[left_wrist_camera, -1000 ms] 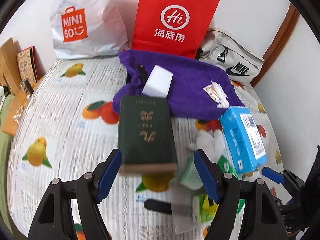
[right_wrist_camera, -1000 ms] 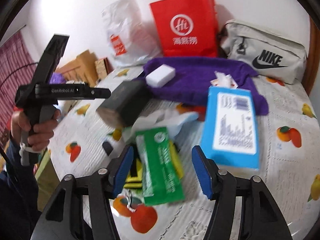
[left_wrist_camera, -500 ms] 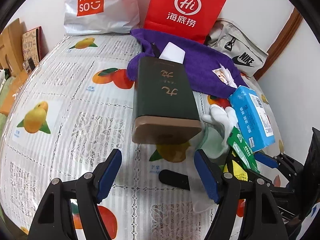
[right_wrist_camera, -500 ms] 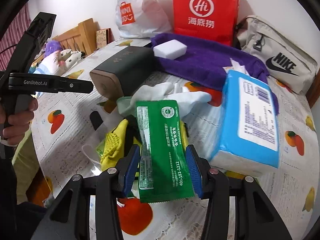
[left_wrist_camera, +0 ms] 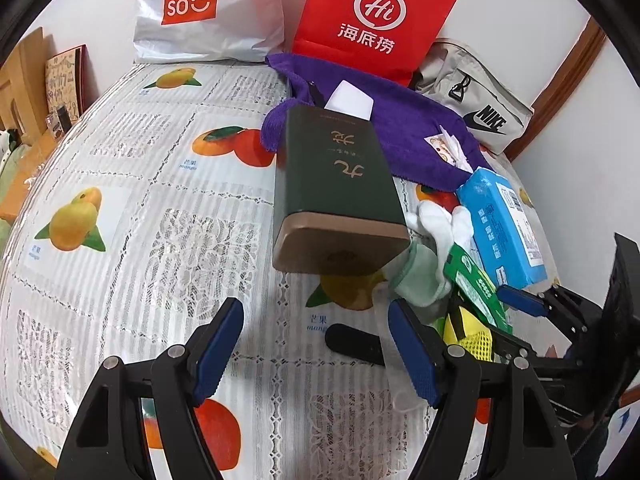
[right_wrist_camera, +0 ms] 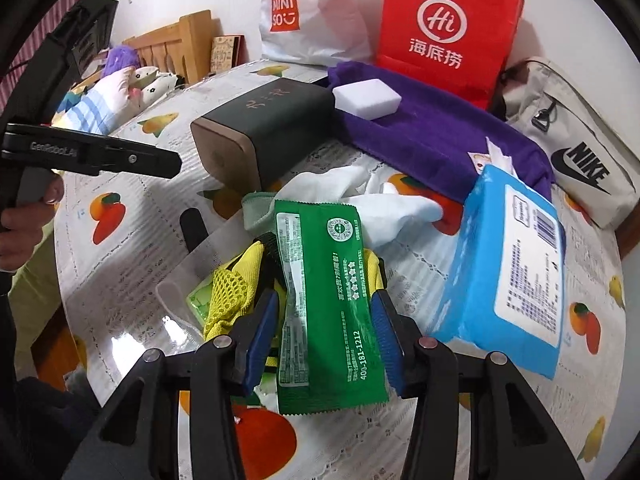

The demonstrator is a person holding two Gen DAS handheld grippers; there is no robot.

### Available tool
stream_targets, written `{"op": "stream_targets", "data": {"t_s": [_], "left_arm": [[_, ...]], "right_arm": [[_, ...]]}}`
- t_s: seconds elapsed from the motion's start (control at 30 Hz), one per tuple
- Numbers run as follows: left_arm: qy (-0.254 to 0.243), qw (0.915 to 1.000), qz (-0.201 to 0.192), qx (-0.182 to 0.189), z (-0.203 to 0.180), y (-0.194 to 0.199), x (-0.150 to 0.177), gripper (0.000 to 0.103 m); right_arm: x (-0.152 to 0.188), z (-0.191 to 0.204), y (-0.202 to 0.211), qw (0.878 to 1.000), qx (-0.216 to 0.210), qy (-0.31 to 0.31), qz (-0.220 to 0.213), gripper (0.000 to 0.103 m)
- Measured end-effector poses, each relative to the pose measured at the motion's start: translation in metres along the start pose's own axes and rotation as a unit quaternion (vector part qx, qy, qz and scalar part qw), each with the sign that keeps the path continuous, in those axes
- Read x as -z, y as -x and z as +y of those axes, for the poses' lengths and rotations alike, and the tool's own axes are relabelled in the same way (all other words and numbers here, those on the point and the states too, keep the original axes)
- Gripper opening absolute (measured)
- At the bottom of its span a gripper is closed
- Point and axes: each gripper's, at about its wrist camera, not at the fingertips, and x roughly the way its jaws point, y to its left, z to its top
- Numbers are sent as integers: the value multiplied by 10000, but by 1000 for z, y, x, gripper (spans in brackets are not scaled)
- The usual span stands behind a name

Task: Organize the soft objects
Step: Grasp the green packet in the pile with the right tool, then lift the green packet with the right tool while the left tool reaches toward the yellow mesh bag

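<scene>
My right gripper (right_wrist_camera: pixel 326 300) has its blue pads against both long edges of a green packet (right_wrist_camera: pixel 320 248), which lies on a yellow mesh glove (right_wrist_camera: pixel 228 296). Behind it lie white gloves (right_wrist_camera: pixel 360 196), a pale green cloth (right_wrist_camera: pixel 256 208) and a blue tissue pack (right_wrist_camera: pixel 512 264). A purple towel (right_wrist_camera: pixel 432 128) at the back carries a white sponge block (right_wrist_camera: pixel 366 98). My left gripper (left_wrist_camera: pixel 314 312) hangs open over the tablecloth, nothing between its fingers. A dark green box (left_wrist_camera: pixel 336 184) lies just ahead of it, and a black flat piece (left_wrist_camera: pixel 352 344) sits near its right finger.
A white Miniso bag (left_wrist_camera: pixel 204 12), a red paper bag (left_wrist_camera: pixel 372 16) and a grey Nike pouch (left_wrist_camera: pixel 480 100) line the wall. A wooden bed frame (right_wrist_camera: pixel 176 48) with plush toys stands off the table's left edge. Fruit-print tablecloth (left_wrist_camera: pixel 140 220) lies bare on the left.
Both grippers have come down closer to the table. The right gripper's jaws have narrowed from well apart to touching the green packet's edges. The left jaws kept their width.
</scene>
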Motion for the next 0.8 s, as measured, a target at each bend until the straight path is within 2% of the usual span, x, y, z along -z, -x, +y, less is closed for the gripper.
{"op": "stream_targets", "data": {"t_s": [0.1,0.2,0.23,0.27,0.47,0.67,0.77,0.8], "left_arm": [[-11,10000,-10,-19,1,3,2,73],[-23,10000,-29,-33,1,6,4,73],[-29,10000,-32,-46,1,7,5,73],[-44,10000,-40,-45,0,8,6,73],[-124,9999,-37,3,-6,11,14,73],[-198,9998,-2,17,-13,12,23,73],[-201,9998,24,-5,-13,10,25,73],[-200,9998,36,-10,-12,10,25,73]], "right_arm": [[-1,-3,-2,9999,-41,-132,14,32],[0,-7,6,9993,-73,-361,-83,27],[0,-9,8,9989,-121,-443,-134,17],[1,-10,12,9983,-212,-509,-193,16],[15,-7,26,9975,-57,-657,-236,15],[25,-3,35,9965,-366,-729,-184,15],[31,3,36,9983,-156,-537,-175,21],[32,4,34,9986,-76,-493,-156,29]]}}
